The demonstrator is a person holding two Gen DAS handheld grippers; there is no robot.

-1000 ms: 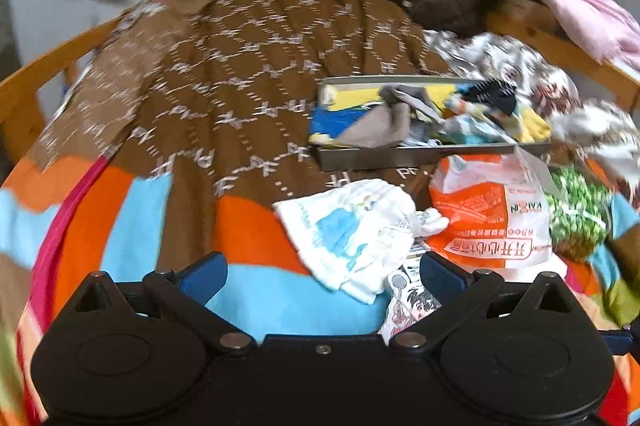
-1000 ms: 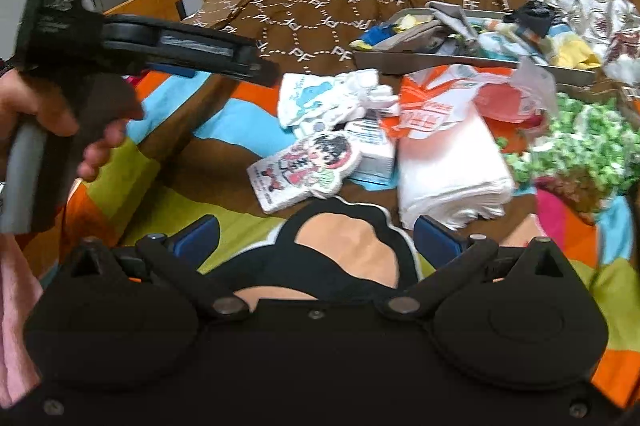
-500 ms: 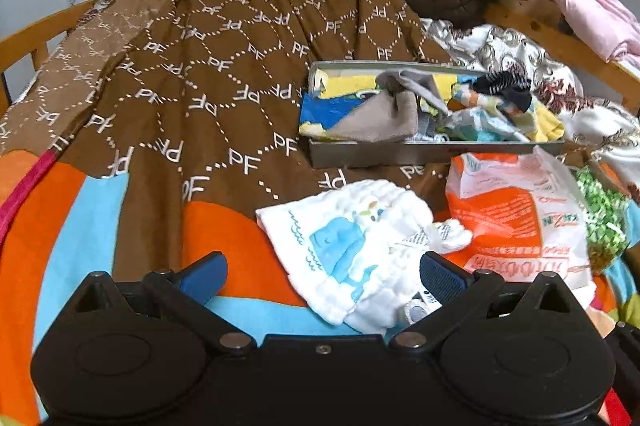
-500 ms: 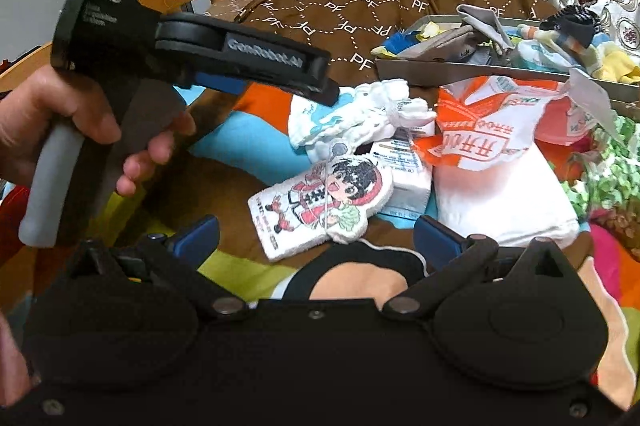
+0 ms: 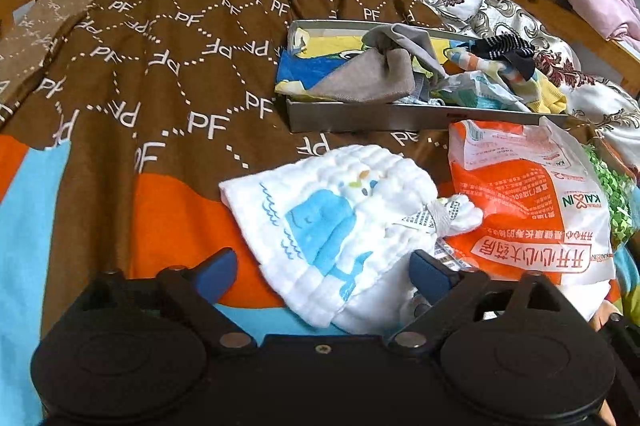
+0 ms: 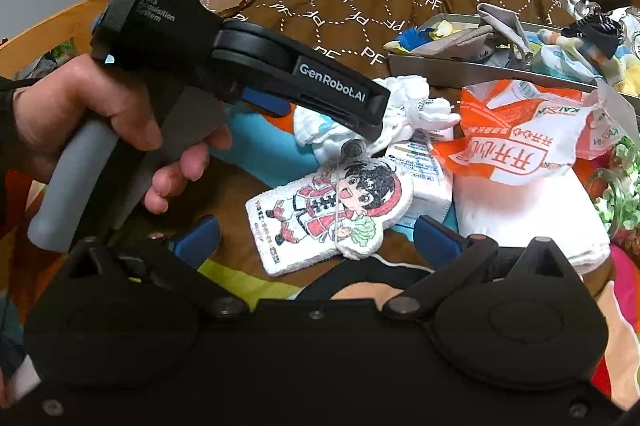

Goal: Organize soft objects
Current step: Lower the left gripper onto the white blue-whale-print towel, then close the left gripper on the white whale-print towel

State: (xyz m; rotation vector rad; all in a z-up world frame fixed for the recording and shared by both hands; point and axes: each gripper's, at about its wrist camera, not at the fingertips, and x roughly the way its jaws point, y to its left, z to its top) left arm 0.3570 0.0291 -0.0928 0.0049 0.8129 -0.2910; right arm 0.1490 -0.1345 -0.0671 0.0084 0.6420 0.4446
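Left gripper [image 5: 322, 268] has closed in on the whale-print muslin cloth [image 5: 332, 222], jaws spread, straddling its near edge on the bedspread [image 5: 80, 186]. Right gripper [image 6: 316, 238] spread, empty. Cloth looks light, limp; best pinched at a bunched fold.

We pushed the left gripper [image 5: 322, 272] forward and down over the bed, and the white whale cloth [image 5: 332, 222] slid right in between its open blue fingers [image 5: 216, 268]. On the right wrist view, our left hand [image 6: 116, 130] swung in closer, and the right gripper [image 6: 316, 238] closed in on the cartoon-figure pad [image 6: 320, 218].
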